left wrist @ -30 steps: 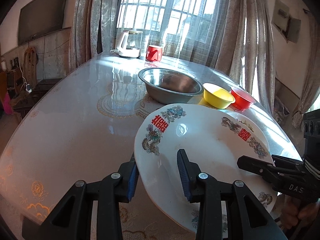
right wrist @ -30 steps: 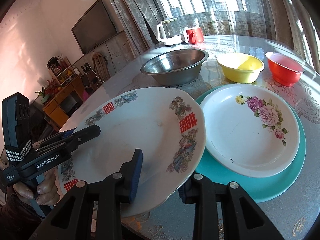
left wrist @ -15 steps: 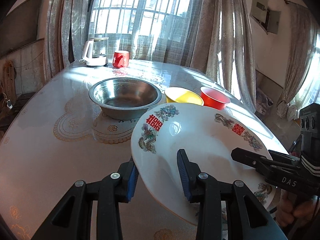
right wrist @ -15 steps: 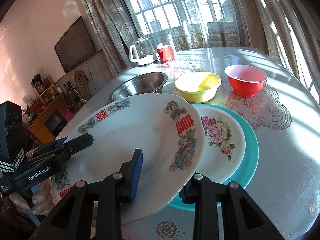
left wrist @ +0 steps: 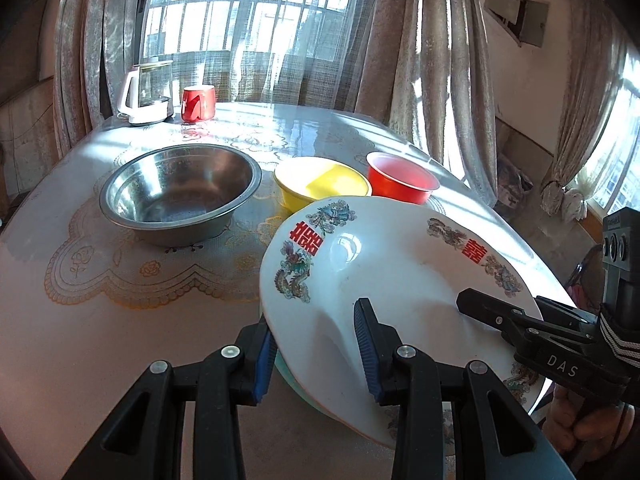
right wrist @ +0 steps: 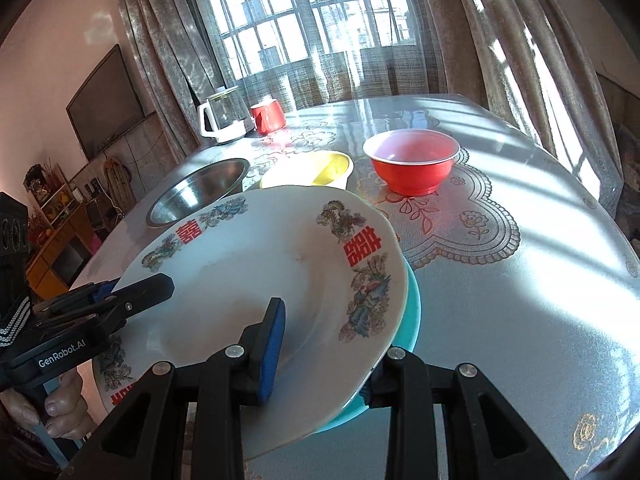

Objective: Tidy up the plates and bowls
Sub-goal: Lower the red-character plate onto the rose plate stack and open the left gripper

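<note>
Both pairs of fingers were clamped on the rim of one large white plate [left wrist: 400,280] painted with red characters and dragons. The left gripper [left wrist: 316,350] pinched the plate's edge at about seven o'clock of the plate in its own view: one blue pad [left wrist: 264,356] sat under the rim, the other [left wrist: 366,350] lay on the upper face. The right gripper [right wrist: 320,354] bit the opposite side; its left pad [right wrist: 272,344] rested on the plate's face, while the other finger sat under the rim, mostly hidden. In the left wrist view the right gripper reached in from three o'clock, its black finger lying on the plate's top. In the right wrist view the left gripper came in from nine o'clock, with the hand [right wrist: 60,408] holding it showing at eight o'clock.

Held between the two, the plate hung tilted over a teal plate [right wrist: 412,312], whose edge peeked out beneath it at four o'clock in the right wrist view. Whether the two touched I could not tell.

Beyond the plate, on the table [left wrist: 100,340], stood a steel bowl [left wrist: 180,192] at eleven o'clock, a yellow bowl [left wrist: 320,184] at twelve and a red bowl [left wrist: 400,178] at one. Further back, near the window, stood a kettle [left wrist: 146,94] and a red mug [left wrist: 198,104].
</note>
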The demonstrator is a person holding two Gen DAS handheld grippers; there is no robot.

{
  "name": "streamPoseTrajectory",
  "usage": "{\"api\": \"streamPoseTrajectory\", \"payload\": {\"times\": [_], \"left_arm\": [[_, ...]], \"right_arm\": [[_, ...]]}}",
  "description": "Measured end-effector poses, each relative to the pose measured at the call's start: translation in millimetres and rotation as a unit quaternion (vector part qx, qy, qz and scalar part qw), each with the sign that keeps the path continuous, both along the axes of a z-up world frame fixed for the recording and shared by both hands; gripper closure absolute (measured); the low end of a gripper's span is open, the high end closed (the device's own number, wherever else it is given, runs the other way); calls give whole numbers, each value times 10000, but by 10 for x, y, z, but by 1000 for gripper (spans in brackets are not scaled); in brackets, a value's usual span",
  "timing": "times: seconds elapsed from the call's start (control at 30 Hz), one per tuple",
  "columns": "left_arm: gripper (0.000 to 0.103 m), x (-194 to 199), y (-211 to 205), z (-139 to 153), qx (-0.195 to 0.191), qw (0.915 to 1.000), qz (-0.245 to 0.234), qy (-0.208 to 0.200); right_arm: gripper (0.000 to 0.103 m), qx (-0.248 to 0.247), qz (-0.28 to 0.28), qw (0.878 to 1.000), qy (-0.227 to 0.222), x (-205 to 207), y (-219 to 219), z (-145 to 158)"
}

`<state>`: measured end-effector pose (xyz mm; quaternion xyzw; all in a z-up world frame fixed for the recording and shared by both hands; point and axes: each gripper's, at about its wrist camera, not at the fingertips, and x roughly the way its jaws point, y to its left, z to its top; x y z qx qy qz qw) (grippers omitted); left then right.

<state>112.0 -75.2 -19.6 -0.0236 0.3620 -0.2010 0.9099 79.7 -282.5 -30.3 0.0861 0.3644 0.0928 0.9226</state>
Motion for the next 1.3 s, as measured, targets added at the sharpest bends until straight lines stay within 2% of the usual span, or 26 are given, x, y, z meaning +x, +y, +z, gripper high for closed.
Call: {"api": "streamPoseTrajectory", "payload": {"times": [0.33,0.87,1.3], "left_arm": [[67,128,-99,-244,213,9995,67,238],[66,112,-148,-279,448,9986,176,204],[65,78,-158,-250,588,9977,292,196]], "right_arm": [[72,-169,-109,9996,179,150,-52,-186],[72,-298,-120,9995,38,160,-25,-197],[71,-54,-128,9998,113,104,-79,-161]]}}
